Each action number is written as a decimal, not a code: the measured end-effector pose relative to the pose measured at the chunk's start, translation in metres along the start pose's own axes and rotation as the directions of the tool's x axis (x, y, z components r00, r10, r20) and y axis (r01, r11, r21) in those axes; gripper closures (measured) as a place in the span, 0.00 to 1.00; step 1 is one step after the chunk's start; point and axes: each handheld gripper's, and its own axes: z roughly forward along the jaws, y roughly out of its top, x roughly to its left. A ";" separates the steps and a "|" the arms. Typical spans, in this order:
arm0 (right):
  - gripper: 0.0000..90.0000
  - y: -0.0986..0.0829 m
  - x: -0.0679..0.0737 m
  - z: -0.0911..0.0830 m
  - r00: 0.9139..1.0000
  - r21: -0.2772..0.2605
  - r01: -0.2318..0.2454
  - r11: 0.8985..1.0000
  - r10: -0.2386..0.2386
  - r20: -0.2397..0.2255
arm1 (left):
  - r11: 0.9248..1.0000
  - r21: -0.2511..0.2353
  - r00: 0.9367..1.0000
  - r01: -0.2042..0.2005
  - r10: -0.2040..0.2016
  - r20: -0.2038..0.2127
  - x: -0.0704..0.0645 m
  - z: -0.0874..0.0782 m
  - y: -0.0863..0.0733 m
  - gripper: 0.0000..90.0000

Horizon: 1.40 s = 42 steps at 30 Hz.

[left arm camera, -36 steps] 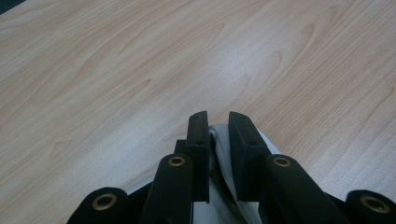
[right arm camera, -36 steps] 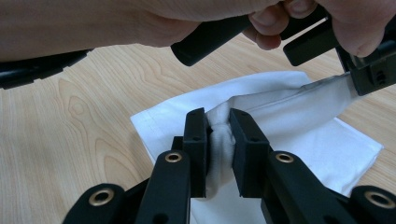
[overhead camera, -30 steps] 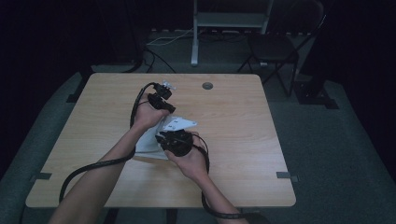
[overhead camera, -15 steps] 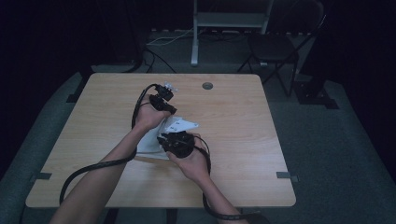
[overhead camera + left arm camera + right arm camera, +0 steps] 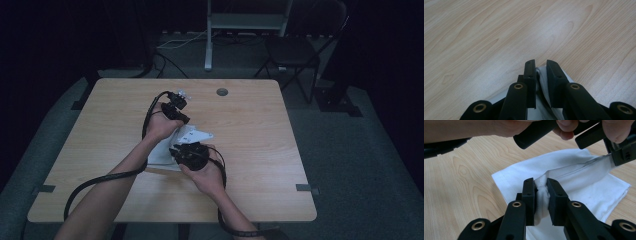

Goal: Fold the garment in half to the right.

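Note:
A white cloth [image 5: 159,152] lies partly folded on the middle of the wooden table [image 5: 260,150]. My left gripper [image 5: 176,109] is at the cloth's far edge, and in the left gripper view it [image 5: 541,68] is shut on a thin fold of the cloth [image 5: 543,86]. My right gripper [image 5: 187,152] is at the near side, and in the right gripper view it [image 5: 541,188] is shut on a bunched ridge of the cloth [image 5: 574,187]. A raised fold stretches from there up to the left gripper [image 5: 622,155] at the top right.
A round cable hole [image 5: 222,92] sits near the table's far edge. A dark chair [image 5: 300,50] and a metal stand [image 5: 247,22] are beyond the table. Black cables trail from both grippers toward the near edge. Bare wood surrounds the cloth.

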 end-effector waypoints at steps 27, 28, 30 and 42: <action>0.86 -0.005 -0.003 -0.001 1.000 0.017 -0.006 1.000 0.006 -0.002 | 1.000 0.003 1.000 -0.007 0.007 0.004 -0.006 0.006 -0.001 0.88; 0.86 -0.006 -0.003 0.000 1.000 0.015 -0.005 1.000 0.005 -0.002 | 1.000 0.004 1.000 -0.007 0.007 0.004 -0.006 0.006 -0.001 0.88; 0.86 -0.006 -0.003 0.000 1.000 0.016 -0.004 1.000 0.004 -0.002 | 1.000 0.004 1.000 -0.007 0.007 0.004 -0.006 0.007 -0.001 0.88; 0.86 -0.008 -0.004 -0.001 1.000 0.023 -0.004 1.000 0.004 0.002 | 1.000 0.005 1.000 -0.012 0.012 -0.004 -0.011 0.011 -0.001 0.87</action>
